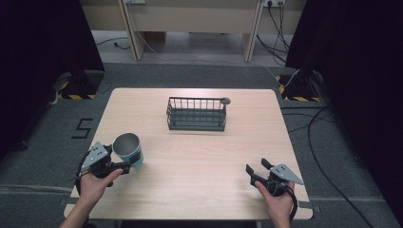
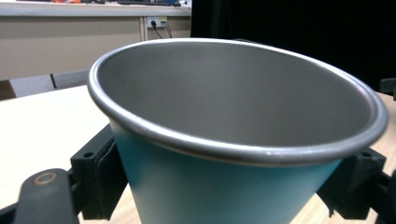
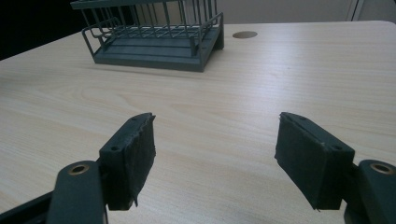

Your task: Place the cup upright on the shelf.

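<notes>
Left gripper view has the jaws clamped on the cup (image 2: 233,140), one pad (image 2: 100,179) against each side. High view: left gripper (image 1: 121,164) and cup sit near the table's (image 1: 199,175) left edge; right gripper (image 1: 256,170) gapes empty, rack (image 1: 196,115) beyond.

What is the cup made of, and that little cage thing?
The cup looks like metal: dull grey brushed inside, shiny rolled rim, turquoise coating outside. The wire rack seems to be metal rods painted matte dark grey, though it might be plastic-coated.
</notes>
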A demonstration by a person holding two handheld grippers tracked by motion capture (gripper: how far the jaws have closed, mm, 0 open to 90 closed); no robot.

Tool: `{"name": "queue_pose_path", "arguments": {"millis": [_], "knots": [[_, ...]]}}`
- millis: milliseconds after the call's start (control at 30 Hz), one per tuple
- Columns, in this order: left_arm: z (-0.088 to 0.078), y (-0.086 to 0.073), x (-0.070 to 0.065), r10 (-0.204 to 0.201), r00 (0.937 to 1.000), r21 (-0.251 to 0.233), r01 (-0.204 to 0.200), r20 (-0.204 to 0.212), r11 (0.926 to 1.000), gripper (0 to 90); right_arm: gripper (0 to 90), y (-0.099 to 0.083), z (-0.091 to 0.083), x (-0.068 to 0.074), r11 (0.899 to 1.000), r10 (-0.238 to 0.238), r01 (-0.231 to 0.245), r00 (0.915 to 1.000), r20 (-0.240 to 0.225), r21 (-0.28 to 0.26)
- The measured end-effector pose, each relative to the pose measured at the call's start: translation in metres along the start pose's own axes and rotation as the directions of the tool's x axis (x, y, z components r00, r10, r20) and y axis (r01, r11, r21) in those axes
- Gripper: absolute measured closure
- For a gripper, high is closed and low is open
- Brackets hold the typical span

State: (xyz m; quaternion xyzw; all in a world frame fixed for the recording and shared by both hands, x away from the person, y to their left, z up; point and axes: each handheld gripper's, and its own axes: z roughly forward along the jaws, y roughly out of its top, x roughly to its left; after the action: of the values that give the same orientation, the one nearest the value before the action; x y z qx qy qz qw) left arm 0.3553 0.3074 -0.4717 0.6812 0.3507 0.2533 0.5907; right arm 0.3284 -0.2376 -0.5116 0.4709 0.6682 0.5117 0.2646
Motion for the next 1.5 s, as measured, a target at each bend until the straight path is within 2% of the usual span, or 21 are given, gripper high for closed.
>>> {"name": "queue_pose_path", "arguments": {"millis": [500, 1000, 1500], "knots": [[0.02, 0.014, 0.003, 0.006, 0.9999, -0.018, -0.006, 0.014, 0.9998, 15.1, 29.5, 0.0, 0.0, 0.0, 1.0, 0.006, -0.006, 1.0, 0.0, -0.003], [0.046, 0.029, -0.004, 0.014, 0.9984, -0.035, -0.012, 0.056, 0.9993, 15.1, 29.7, 0.0, 0.0, -0.001, 1.0, 0.009, -0.009, 1.0, -0.003, 0.0], [0.067, 0.041, -0.006, 0.021, 0.9972, -0.035, -0.019, 0.072, 0.9992, 15.1, 29.2, 0.0, 0.001, -0.001, 1.0, -0.001, 0.001, 1.0, -0.003, 0.004]]}}
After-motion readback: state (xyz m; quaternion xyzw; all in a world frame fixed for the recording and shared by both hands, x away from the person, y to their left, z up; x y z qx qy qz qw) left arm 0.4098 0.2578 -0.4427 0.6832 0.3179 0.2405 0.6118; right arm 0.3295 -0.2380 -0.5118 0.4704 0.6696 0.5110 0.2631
